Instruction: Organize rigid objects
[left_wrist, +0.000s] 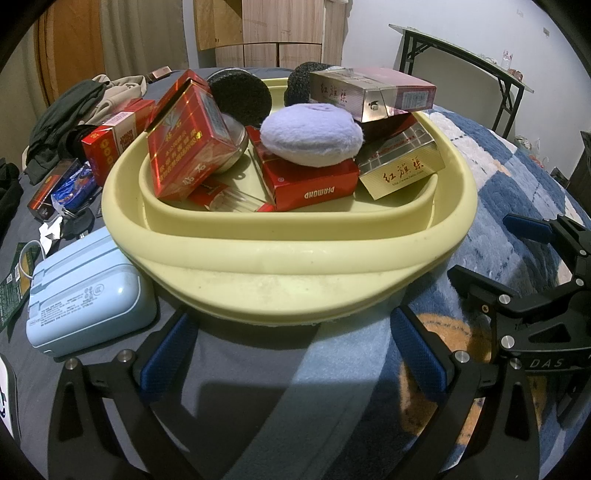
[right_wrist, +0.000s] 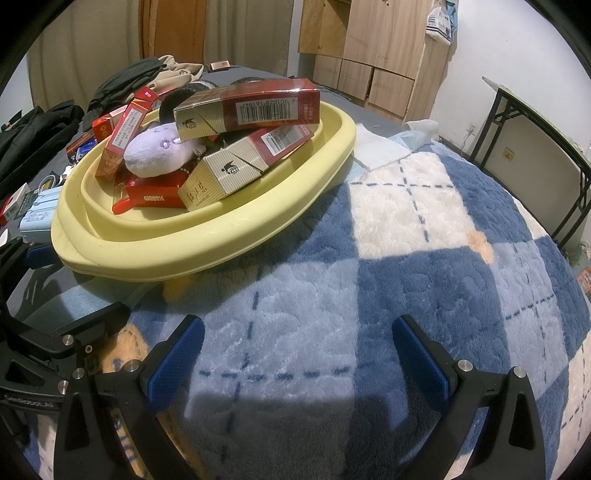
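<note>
A pale yellow basin (left_wrist: 295, 258) (right_wrist: 207, 243) sits on the bed and holds several red and gold cigarette boxes (left_wrist: 184, 147) (right_wrist: 251, 107), a lilac plush puff (left_wrist: 312, 133) (right_wrist: 159, 151) and black round pads (left_wrist: 240, 96). My left gripper (left_wrist: 295, 354) is open and empty just in front of the basin's near rim. My right gripper (right_wrist: 299, 354) is open and empty over the blue plaid blanket (right_wrist: 406, 258), to the right of the basin. The right gripper also shows in the left wrist view (left_wrist: 491, 251).
A light blue case (left_wrist: 88, 291) lies left of the basin. More red boxes (left_wrist: 114, 144), a blue packet (left_wrist: 70, 192), keys and dark clothes (left_wrist: 62, 114) lie at the far left. A black-framed folding table (left_wrist: 461, 55) and wooden cabinets (right_wrist: 373, 48) stand behind the bed.
</note>
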